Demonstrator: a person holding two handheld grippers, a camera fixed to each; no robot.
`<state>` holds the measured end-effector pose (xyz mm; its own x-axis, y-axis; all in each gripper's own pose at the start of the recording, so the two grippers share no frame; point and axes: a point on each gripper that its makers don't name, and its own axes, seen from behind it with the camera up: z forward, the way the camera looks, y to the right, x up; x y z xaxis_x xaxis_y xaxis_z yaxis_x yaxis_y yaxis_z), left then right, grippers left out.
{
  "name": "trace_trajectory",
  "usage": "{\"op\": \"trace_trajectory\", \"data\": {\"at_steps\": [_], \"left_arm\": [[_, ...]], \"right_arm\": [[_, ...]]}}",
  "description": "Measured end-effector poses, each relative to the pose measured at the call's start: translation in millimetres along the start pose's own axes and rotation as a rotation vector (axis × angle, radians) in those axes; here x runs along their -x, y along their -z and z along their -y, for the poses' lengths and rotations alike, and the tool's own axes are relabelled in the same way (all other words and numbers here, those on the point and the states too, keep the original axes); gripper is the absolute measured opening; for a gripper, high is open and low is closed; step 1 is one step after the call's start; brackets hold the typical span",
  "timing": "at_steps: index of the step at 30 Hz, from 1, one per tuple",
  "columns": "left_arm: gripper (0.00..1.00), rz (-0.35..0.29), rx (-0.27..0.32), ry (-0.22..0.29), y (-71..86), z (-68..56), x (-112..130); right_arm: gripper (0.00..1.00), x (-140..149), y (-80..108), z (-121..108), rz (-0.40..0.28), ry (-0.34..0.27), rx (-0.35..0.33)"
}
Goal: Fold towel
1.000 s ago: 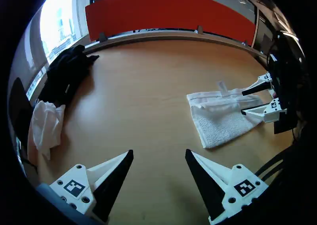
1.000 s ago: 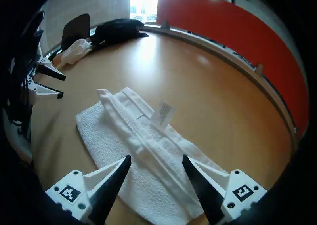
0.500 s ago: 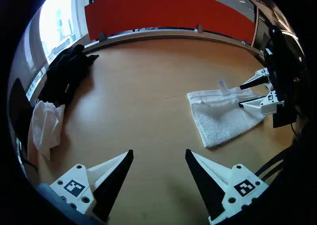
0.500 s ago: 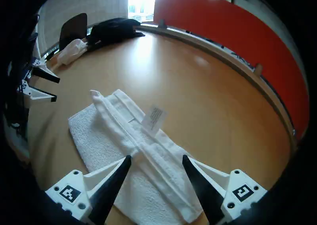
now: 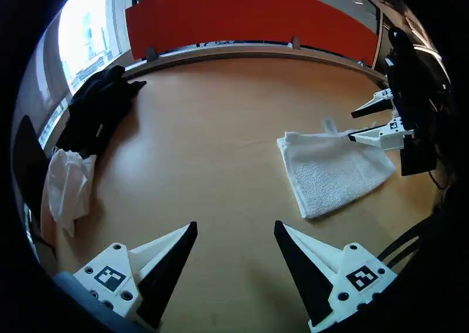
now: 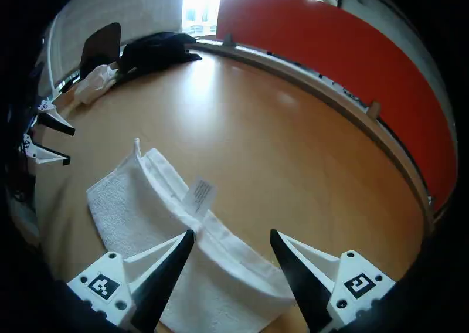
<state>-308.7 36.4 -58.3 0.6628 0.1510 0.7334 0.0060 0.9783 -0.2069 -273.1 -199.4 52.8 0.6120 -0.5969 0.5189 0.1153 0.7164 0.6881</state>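
The white towel [image 6: 126, 213] lay folded on the wooden worktop [image 6: 264, 139], its terry side up and a smoother hemmed band running along its far edge, with a small label tag [image 6: 200, 194] standing up from that band. In the right gripper view the towel's near end ran in between the two fingers of the right hand-held gripper [image 6: 231, 233], which stood wide apart and closed on nothing; whether either finger touched the cloth I could not tell. In the left gripper view the same towel [image 5: 331, 169] showed as a rough rectangle off to the right side of the worktop [image 5: 205, 139], with the right hand-held gripper [image 5: 352, 126] at its far edge, one finger low by the hem and the other raised above it. The left hand-held gripper [image 5: 234, 224] hung over bare wood, well apart from the towel, its fingers spread and empty; the right gripper view showed it [image 6: 70, 146] small at the left margin. Farther off on the worktop lay a heap of black fabric [image 5: 99, 104] and, near it, a crumpled white cloth [image 5: 67, 183]. A red partition [image 5: 252, 13] ran along the worktop's far edge.
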Motion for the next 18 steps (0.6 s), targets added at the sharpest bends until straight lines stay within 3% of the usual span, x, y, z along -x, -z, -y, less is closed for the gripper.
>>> {"op": "trace_trajectory", "data": {"at_steps": [18], "left_arm": [[0.97, -0.002, 0.001, -0.001, 1.0, -2.4, 0.6]], "right_arm": [[1.0, 10.0, 10.2, 2.6, 0.0, -0.01, -0.004]]}}
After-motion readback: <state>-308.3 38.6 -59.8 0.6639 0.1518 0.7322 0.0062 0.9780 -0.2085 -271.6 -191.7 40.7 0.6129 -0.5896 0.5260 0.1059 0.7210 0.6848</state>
